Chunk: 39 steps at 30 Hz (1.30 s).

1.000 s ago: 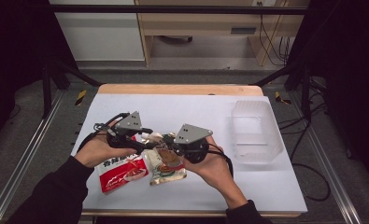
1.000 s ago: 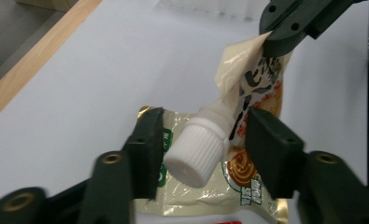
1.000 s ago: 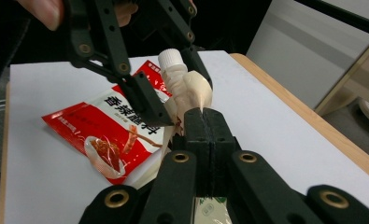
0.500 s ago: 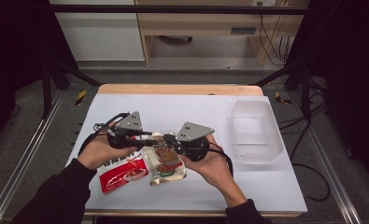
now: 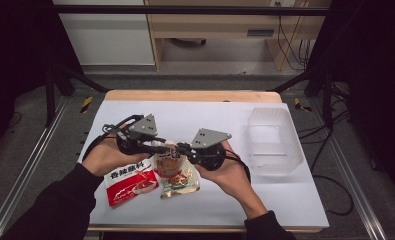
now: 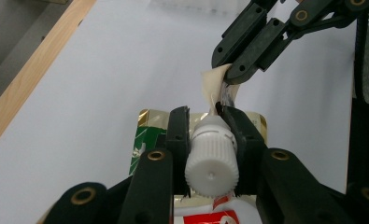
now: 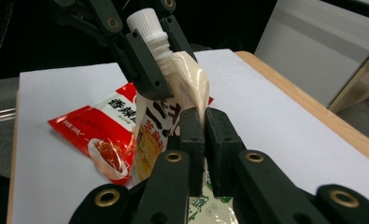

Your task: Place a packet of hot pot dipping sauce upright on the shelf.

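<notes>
Jaws of both grippers clamp the spouted pouch (image 5: 175,172); its print unreadable

Table (image 5: 265,115): white top, wooden edge at twelve o'clock, standing on grey floor (image 5: 35,150). Wooden bench (image 5: 210,30) and white cabinet (image 5: 105,35) beyond at twelve; cables (image 5: 290,30) at one o'clock. Surroundings dark at three and nine.

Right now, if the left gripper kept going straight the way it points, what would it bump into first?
Probably the right gripper, which pinches the pouch corner just beyond the white cap the left gripper holds; depth is uncertain.
</notes>
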Motion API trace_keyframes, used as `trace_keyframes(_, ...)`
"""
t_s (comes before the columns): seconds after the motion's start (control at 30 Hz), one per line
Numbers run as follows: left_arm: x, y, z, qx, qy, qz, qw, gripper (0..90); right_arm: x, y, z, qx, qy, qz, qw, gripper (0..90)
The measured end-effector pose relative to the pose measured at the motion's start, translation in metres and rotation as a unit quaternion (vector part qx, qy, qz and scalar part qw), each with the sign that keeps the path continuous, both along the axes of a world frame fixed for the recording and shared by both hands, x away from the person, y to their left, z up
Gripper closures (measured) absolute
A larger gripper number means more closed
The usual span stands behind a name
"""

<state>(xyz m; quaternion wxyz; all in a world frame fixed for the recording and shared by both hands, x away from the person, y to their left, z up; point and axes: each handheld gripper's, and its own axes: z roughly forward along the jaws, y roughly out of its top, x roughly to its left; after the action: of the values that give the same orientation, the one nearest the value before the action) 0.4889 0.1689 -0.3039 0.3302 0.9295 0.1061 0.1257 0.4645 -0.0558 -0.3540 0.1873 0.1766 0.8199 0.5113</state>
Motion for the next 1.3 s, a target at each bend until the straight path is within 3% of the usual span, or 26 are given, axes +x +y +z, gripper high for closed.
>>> trace_keyframes(0.1, -0.001, -0.001, 0.001, 0.010, -0.001, -0.005, 0.9999, 72.9, 0.000, 0.000, 0.000, -0.010, 0.006, 0.006, 0.9999, 82.0)
trace_keyframes(0.13, -0.002, -0.002, 0.000, 0.015, -0.003, -0.010, 0.9998, 72.9, -0.001, 0.000, 0.000, -0.028, 0.006, 0.008, 0.9996, 74.8)
trace_keyframes(0.23, -0.002, -0.002, -0.001, 0.016, 0.000, -0.011, 0.9998, 73.0, -0.001, -0.002, 0.001, -0.041, 0.010, 0.008, 0.9991, 67.8)
trace_keyframes(0.27, -0.002, -0.001, -0.001, 0.015, 0.002, -0.016, 0.9998, 72.9, 0.000, -0.002, 0.002, -0.054, 0.013, 0.010, 0.9984, 58.8)
trace_keyframes(0.3, -0.002, -0.001, -0.001, 0.015, 0.002, -0.016, 0.9998, 73.0, 0.000, -0.002, 0.002, -0.054, 0.013, 0.010, 0.9984, 58.8)
trace_keyframes(0.33, -0.001, 0.000, 0.000, 0.016, 0.001, -0.019, 0.9997, 72.9, 0.001, -0.001, 0.003, -0.082, 0.015, 0.010, 0.9965, 49.2)
trace_keyframes(0.4, -0.002, 0.000, 0.001, 0.015, 0.000, -0.021, 0.9997, 72.9, 0.002, 0.002, 0.005, -0.110, 0.011, 0.006, 0.9939, 41.5)
trace_keyframes(0.5, -0.003, 0.001, 0.002, 0.013, -0.003, -0.024, 0.9996, 72.9, 0.003, 0.004, 0.009, -0.130, 0.002, 0.014, 0.9914, 37.2)
trace_keyframes(0.53, -0.003, 0.002, 0.003, 0.013, -0.004, -0.026, 0.9996, 72.9, 0.005, 0.008, 0.015, -0.150, -0.002, 0.028, 0.9883, 34.0)
trace_keyframes(0.67, -0.003, 0.004, 0.003, 0.012, -0.003, -0.026, 0.9996, 72.9, 0.009, 0.011, 0.022, -0.166, 0.000, 0.049, 0.9850, 30.6)
trace_keyframes(0.73, -0.004, 0.006, 0.003, 0.012, -0.002, -0.028, 0.9995, 72.9, 0.014, 0.012, 0.028, -0.188, 0.006, 0.068, 0.9798, 29.8)
trace_keyframes(0.77, -0.004, 0.006, 0.003, 0.012, -0.002, -0.028, 0.9995, 72.9, 0.014, 0.012, 0.028, -0.188, 0.006, 0.068, 0.9798, 29.8)
trace_keyframes(0.8, -0.004, 0.007, 0.003, 0.014, -0.002, -0.029, 0.9995, 72.9, 0.017, 0.014, 0.033, -0.203, 0.008, 0.080, 0.9758, 29.2)
trace_keyframes(0.9, -0.004, 0.007, 0.003, 0.015, -0.003, -0.032, 0.9994, 72.9, 0.018, 0.015, 0.038, -0.213, 0.009, 0.089, 0.9729, 29.8)
trace_keyframes(0.93, -0.003, 0.006, 0.002, 0.016, -0.001, -0.036, 0.9992, 72.9, 0.018, 0.018, 0.042, -0.224, 0.011, 0.100, 0.9694, 34.0)
trace_keyframes(1.03, -0.003, 0.004, 0.001, 0.018, -0.001, -0.040, 0.9991, 72.9, 0.019, 0.021, 0.045, -0.231, 0.005, 0.112, 0.9666, 36.8)
trace_keyframes(1.07, -0.004, 0.003, 0.001, 0.019, -0.001, -0.042, 0.9989, 72.9, 0.018, 0.024, 0.046, -0.237, 0.005, 0.124, 0.9636, 39.1)
trace_keyframes(1.2, -0.005, 0.001, -0.001, 0.019, -0.001, -0.048, 0.9987, 72.9, 0.018, 0.028, 0.045, -0.249, 0.005, 0.136, 0.9588, 43.0)
trace_keyframes(1.3, -0.006, 0.000, -0.001, 0.020, 0.000, -0.051, 0.9985, 72.9, 0.018, 0.029, 0.044, -0.252, 0.009, 0.142, 0.9574, 45.1)
